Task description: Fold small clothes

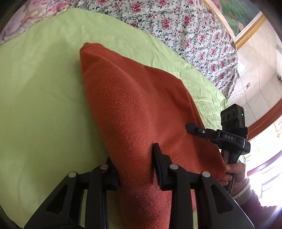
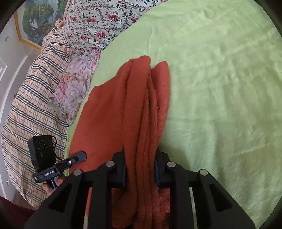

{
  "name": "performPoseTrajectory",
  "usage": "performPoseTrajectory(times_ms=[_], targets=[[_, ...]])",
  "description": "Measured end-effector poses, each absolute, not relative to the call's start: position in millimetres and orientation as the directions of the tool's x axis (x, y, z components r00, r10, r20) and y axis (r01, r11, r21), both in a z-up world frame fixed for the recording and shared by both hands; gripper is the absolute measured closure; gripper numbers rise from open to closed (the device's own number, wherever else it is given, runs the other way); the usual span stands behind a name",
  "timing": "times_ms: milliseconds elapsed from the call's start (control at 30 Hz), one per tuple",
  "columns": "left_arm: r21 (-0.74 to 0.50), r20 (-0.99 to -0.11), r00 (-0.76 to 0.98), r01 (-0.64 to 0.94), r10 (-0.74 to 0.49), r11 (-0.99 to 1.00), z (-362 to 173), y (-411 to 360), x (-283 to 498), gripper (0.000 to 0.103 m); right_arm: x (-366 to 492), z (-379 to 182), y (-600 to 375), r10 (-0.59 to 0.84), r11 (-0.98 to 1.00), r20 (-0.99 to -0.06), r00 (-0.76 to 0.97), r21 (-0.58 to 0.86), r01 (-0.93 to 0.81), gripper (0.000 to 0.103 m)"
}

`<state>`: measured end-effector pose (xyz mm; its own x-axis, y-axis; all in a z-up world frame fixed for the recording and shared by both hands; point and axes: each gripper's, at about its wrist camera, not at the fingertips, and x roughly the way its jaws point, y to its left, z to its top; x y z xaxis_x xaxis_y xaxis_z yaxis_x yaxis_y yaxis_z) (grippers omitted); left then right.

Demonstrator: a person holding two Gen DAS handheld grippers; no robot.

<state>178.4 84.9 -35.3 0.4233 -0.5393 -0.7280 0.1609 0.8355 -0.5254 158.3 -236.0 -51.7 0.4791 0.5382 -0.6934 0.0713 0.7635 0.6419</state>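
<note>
Right, I'm mid-fold: my right gripper (image 2: 140, 169) is clamped on a bunched stack of the rust knit garment (image 2: 141, 109) at bottom centre, while my left gripper (image 1: 135, 165) straddles its edge w/ jaws partly apart, prob. not pinching. Next, I reckon, lay the held layers flat & square the edges w/o dragging the green sheet (image 2: 220, 79). Garment lies mid-frame on that sheet; floral bedding (image 1: 176, 26) upper frame, framed picture (image 1: 241, 15) top right.

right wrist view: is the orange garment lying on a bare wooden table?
No. The orange garment lies on a light green sheet, with floral and plaid bedding beside it.
</note>
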Motion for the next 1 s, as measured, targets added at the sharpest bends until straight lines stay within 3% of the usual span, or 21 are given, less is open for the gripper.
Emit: performPoseTrajectory(times_ms=[67, 133, 233, 433, 467, 533, 633, 733, 867, 1000], targets=[[-0.527, -0.734, 0.426, 0.132, -0.528, 0.839, -31.9, 89.9, 183.1, 0.047, 160.8, -48.9, -235.2, 0.524, 0.784, -0.712, 0.468, 0.617, 0.06, 0.074], [-0.526, -0.732, 0.443, 0.114, -0.517, 0.843, -29.9, 95.1, 194.4, 0.041, 164.0, -40.8, -233.8, 0.492, 0.818, -0.742, 0.456, 0.573, 0.05, 0.067], [-0.525, -0.726, 0.475, 0.084, -0.497, 0.847, -24.4, 107.6, 215.0, 0.041, 170.7, -21.5, -235.2, 0.396, 0.879, -0.779, 0.487, 0.475, 0.046, 0.05], [-0.519, -0.73, 0.506, 0.025, -0.459, 0.854, -27.0, 115.7, 262.4, 0.041, 211.3, -4.7, -233.8, 0.365, 0.9, -0.768, 0.526, 0.437, 0.013, 0.05], [-0.517, -0.733, 0.507, 0.019, -0.453, 0.856, -28.4, 116.8, 269.0, 0.041, 219.1, -8.1, -231.0, 0.367, 0.902, -0.775, 0.515, 0.432, 0.007, 0.063], [-0.49, -0.749, 0.512, 0.001, -0.421, 0.872, -29.7, 115.2, 283.8, 0.046, 230.1, -14.1, -228.8, 0.393, 0.892, -0.78, 0.487, 0.453, 0.005, 0.091], [-0.434, -0.765, 0.528, -0.001, -0.368, 0.901, -28.8, 111.1, 303.6, 0.071, 222.5, 3.2, -238.3, 0.419, 0.869, -0.712, 0.563, 0.494, -0.021, 0.094], [-0.346, -0.793, 0.538, -0.015, -0.284, 0.938, -32.7, 109.0, 322.5, 0.086, 223.9, -9.5, -243.2, 0.382, 0.883, -0.748, 0.543, 0.469, 0.023, 0.094], [-0.286, -0.809, 0.547, -0.047, -0.215, 0.957, -29.5, 114.3, 331.9, 0.087, 225.5, -28.8, -247.8, 0.393, 0.87, -0.759, 0.519, 0.49, 0.058, 0.093], [-0.312, -0.78, 0.581, -0.041, -0.231, 0.949, -5.3, 124.2, 308.9, 0.088, 211.2, -10.0, -244.6, 0.366, 0.878, -0.76, 0.537, 0.474, 0.072, 0.087]])
